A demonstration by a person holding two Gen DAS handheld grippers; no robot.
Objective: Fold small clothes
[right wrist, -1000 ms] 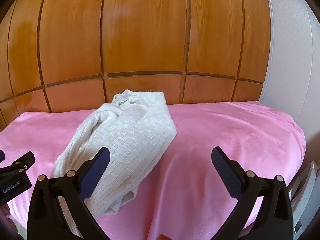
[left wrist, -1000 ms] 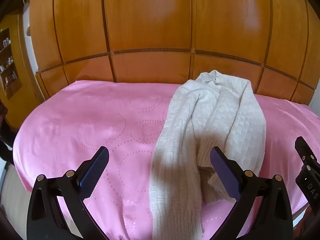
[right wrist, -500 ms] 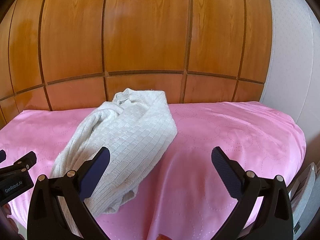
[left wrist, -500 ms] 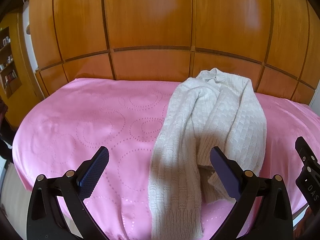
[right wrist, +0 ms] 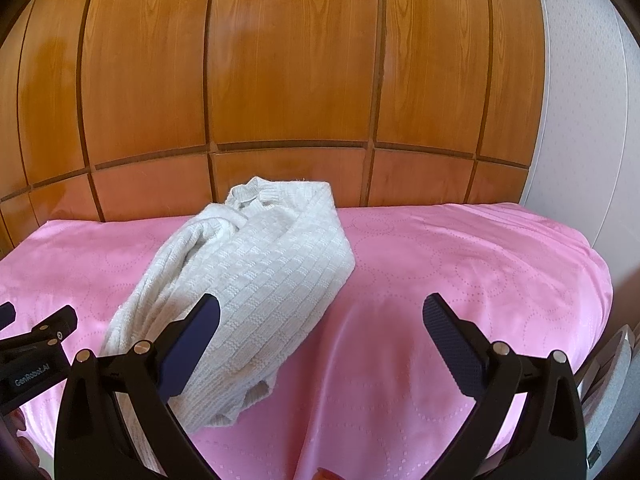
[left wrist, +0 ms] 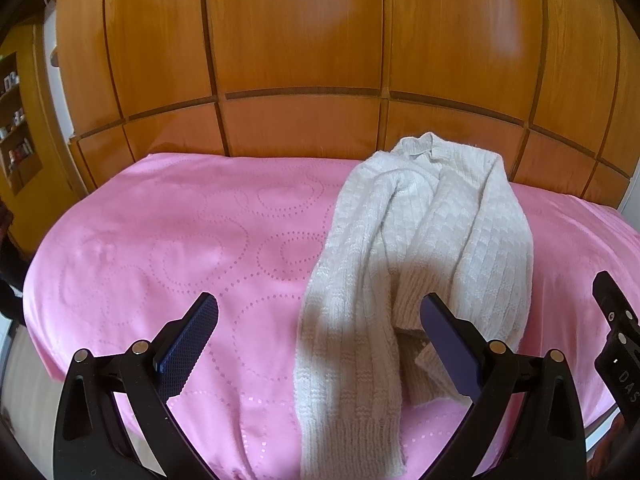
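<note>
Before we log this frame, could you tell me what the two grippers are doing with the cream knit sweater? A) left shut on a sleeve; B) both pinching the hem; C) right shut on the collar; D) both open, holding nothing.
D: the left gripper and right gripper both stand wide open above the sweater, gripping nothing.

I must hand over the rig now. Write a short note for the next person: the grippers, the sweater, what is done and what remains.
Left gripper: open, holds nothing, above the near edge of the bed.
Right gripper: open, holds nothing.
Sweater: white knit, lying on the pink bedcover, collar toward the wooden wall panels, sleeves laid in over the body, so it forms a long strip.
Done: the sides appear folded in.
Left: probably fold the strip across its length, bottom hem toward the collar.
</note>
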